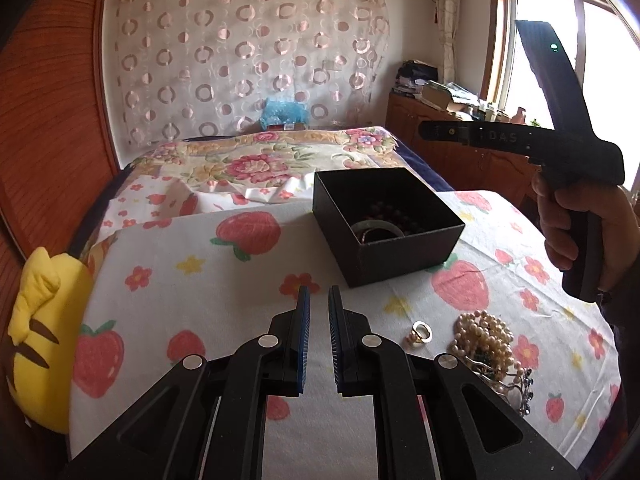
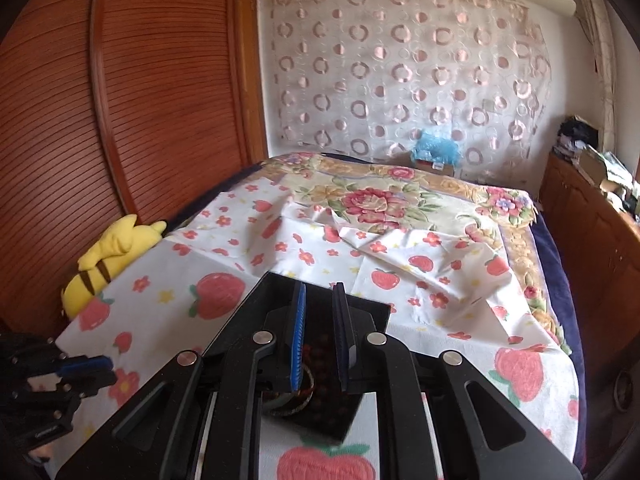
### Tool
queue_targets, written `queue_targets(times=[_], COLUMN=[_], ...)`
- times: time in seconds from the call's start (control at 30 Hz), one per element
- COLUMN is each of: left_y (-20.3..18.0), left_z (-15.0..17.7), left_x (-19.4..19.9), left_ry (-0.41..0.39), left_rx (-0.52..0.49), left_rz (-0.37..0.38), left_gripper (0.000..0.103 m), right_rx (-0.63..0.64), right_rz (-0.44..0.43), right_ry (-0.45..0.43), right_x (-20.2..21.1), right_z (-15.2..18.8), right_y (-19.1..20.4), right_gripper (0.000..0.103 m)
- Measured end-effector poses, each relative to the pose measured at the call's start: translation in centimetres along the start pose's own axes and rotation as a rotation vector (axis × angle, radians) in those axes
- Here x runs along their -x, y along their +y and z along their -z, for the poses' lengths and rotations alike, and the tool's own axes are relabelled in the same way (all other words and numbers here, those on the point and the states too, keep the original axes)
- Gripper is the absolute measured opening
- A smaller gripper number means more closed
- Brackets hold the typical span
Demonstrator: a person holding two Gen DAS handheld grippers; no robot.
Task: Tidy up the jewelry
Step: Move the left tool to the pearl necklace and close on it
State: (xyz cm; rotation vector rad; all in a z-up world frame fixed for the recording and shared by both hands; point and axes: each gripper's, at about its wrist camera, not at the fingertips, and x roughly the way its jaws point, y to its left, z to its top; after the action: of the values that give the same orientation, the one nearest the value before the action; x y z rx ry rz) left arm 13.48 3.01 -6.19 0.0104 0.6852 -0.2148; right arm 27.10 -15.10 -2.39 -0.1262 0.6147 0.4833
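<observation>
Both pairs of jaws are seen slightly parted, with nothing pinched between the ribbed blue pads. The left gripper (image 1: 318, 300) is held low at the bottom centre of the left wrist view, above the strawberry-print cloth (image 1: 224, 280). Right of it, at the lower right, a small gold ring (image 1: 420, 334) and a tangled heap of pearl necklaces (image 1: 486, 338) are left on the cloth. Above them, right of centre, the matte black cardboard box (image 1: 400, 246) is seen, square and open-topped, with a pale smooth bangle (image 1: 378, 230) and dark beads inside. The right gripper (image 2: 320, 300) is poised over that box. For the next pick, the ring is probably best approached with the jaws widened and closed gently, since hard polished metal slips easily.
</observation>
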Motion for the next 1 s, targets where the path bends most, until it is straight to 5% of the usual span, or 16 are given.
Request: queue_targets(times=[0.17, 0.67, 1.0], left_y=[-0.7, -3.6, -6.6], left_z=[1.1, 3.6, 4.7], left_x=[0.7, 2.2, 1.8], left_ry=[-0.002, 0.008, 0.042], left_rx=[-0.002, -0.023, -0.064], left_rz=[0.016, 0.062, 0.123], left_gripper=[0.018, 0.025, 0.026], right_rx=[0.006, 0.002, -0.081], right_rz=[-0.006, 0.011, 0.053], right_ry=[-0.001, 0.042, 0.096], right_x=[3.7, 11.5, 12.5], right_z=[2.9, 14.2, 18.8], right_y=[0.1, 1.8, 1.0], right_gripper=[0.015, 0.016, 0.037])
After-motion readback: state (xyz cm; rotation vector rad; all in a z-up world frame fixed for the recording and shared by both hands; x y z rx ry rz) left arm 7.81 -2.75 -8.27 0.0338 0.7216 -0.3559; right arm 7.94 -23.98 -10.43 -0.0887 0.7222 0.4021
